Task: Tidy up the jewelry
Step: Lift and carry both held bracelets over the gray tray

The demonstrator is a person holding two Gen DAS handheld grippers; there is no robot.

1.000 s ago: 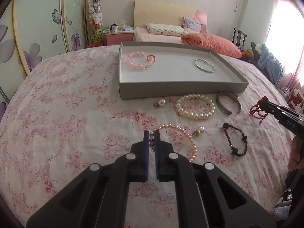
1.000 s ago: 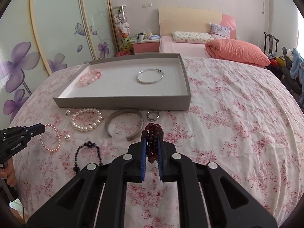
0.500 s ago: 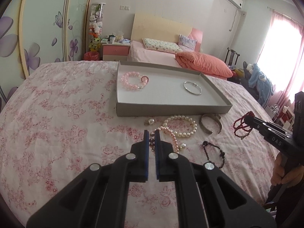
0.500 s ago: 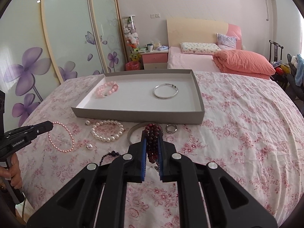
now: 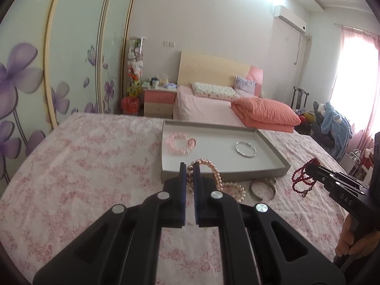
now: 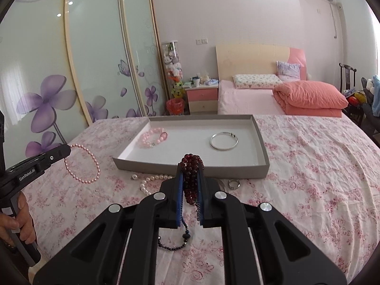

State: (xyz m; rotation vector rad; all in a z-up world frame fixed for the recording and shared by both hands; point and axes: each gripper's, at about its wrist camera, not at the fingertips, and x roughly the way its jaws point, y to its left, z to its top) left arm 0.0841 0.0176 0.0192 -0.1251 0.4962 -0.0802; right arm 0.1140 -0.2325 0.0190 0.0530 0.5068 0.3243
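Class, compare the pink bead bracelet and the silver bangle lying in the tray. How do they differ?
The pink bead bracelet is strung from round pink beads; the silver bangle is one thin, smooth metal hoop. The bracelet lies at the tray's left end, the bangle further right. Both lie flat, apart.

Glossy pink pearl strand (image 6: 82, 163), faceted dark-red glass-like beads (image 6: 191, 175), a polished metal bangle (image 6: 224, 141) gleaming in the matt grey card tray (image 6: 190, 166), on soft, creased floral cloth (image 6: 308, 166).

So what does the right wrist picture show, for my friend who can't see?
The right gripper pinches a dark red bead bracelet above a flowery bedspread. Beyond sits a grey tray; the left gripper dangles a pink pearl bracelet.
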